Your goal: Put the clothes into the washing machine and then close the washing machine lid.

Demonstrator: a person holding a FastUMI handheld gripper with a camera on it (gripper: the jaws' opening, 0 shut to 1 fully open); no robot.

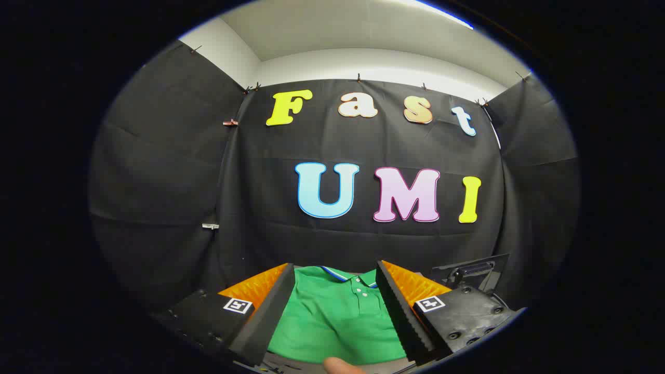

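In the lower middle of the frame the gripper has its two fingers spread wide, each a black ribbed pad backed by orange, with a black-and-white square marker on the block behind it. The left finger slants down to the lower left and the right finger slants down to the lower right, so the gap widens toward the bottom of the frame.

A green polo shirt shows in the gap between the fingers. Its collar, edged with a blue and white stripe, and its white-buttoned placket lie toward the fingertips. The cloth reaches both pads at the edges, but whether either pad presses on it cannot be told.

A fingertip of a person shows at the bottom centre, just below the shirt.
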